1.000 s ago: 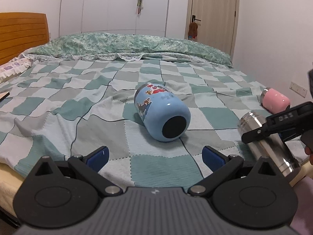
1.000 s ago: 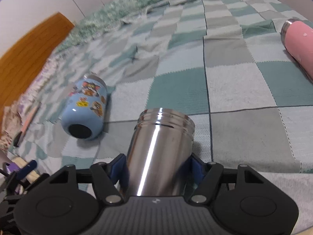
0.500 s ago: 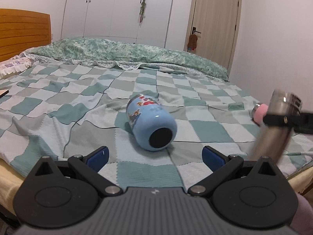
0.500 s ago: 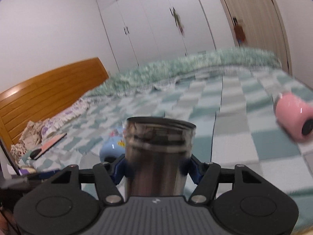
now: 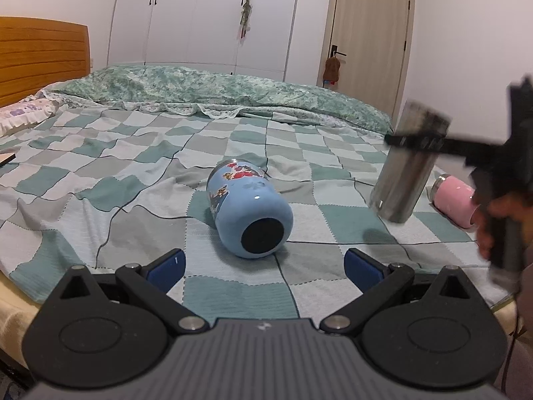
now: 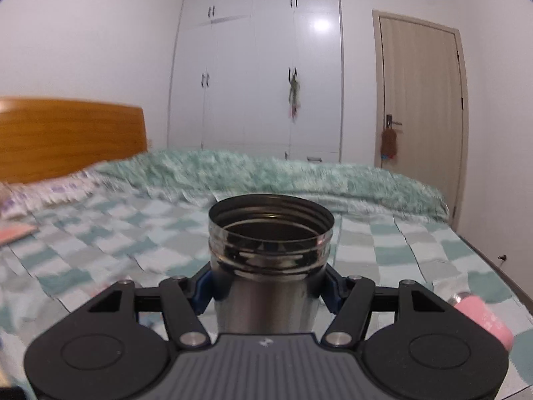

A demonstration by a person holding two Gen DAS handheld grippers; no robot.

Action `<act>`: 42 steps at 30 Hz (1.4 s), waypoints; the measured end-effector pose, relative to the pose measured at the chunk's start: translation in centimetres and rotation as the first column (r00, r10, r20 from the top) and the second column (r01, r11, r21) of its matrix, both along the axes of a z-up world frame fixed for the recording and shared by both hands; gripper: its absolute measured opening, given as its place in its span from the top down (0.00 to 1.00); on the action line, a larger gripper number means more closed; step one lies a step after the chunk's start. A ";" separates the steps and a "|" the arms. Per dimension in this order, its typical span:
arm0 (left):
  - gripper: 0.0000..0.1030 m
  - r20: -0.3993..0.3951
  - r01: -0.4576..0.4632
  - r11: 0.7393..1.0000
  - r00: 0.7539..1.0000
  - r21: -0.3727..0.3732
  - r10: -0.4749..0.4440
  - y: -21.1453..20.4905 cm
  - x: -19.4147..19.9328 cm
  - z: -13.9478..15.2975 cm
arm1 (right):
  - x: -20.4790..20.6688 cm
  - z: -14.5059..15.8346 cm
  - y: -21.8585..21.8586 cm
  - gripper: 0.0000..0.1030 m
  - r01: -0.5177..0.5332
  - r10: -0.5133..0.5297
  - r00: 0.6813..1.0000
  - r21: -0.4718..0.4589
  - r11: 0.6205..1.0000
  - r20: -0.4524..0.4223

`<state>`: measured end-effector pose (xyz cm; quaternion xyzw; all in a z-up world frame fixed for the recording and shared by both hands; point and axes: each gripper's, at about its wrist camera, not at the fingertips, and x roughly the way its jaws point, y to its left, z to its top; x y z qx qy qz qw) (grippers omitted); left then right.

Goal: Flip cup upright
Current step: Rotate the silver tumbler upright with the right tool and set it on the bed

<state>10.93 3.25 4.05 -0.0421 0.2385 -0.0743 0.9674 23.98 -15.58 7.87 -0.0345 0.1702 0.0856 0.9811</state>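
— Where is the steel cup (image 6: 270, 260) at this moment?

— It is in the right claw (image 6: 269, 288). The two blue pads (image 6: 200, 288) press on its sides, one on each side, so the claw is clenched around the cup. The open mouth points up, with the threaded rim on top. From the left camera the cup (image 5: 404, 166) looks a little tilted, and its bottom hangs above the checked blanket (image 5: 140, 180), not touching it. A dark shadow lies on the blanket under it.

— And the left claw (image 5: 263, 266)?

— It is released, the jaws stand wide apart and hold nothing. It is low over the near edge of the bed.

— What is in front of it?

— A light blue cup (image 5: 248, 208) with cartoon pictures. It lies on its side on the blanket, the dark round bottom turned to the camera. It sits between the two open pads in the picture, but farther away, not touching them.

— Anything else on the bed?

— A pink cup (image 5: 454, 200) also lies on its side, to the right, near the edge of the bed and behind the steel one. The person's right hand (image 5: 499, 220) holds the handle of the claw there, rather blurred.
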 end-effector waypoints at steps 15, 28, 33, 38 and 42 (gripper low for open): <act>0.00 0.029 -0.014 1.000 0.999 0.014 0.014 -0.5 -0.1 0.3 | -0.6 -3.3 -0.1 0.38 0.006 -0.006 1.000 0.007 1.000 0.018; 0.00 0.244 0.003 1.000 0.970 0.010 -0.006 -0.9 -5.0 1.1 | -14.7 -2.8 -4.7 0.00 -0.041 0.036 0.987 0.026 0.999 0.159; 0.00 0.274 -0.002 1.000 0.962 0.014 -0.001 -1.4 -7.0 -0.7 | -19.5 -4.7 -6.0 0.00 -0.034 0.032 0.985 0.011 0.999 0.168; 0.00 0.278 -0.048 0.999 0.960 0.012 0.043 -1.7 -8.0 -2.6 | -22.9 -7.1 -6.4 0.00 -0.012 0.020 0.976 -0.041 0.999 0.216; 0.00 0.308 -0.088 0.996 0.949 0.032 0.074 -2.0 -8.8 -3.5 | -24.2 -7.3 -6.3 0.00 0.022 -0.007 0.963 -0.050 0.999 0.269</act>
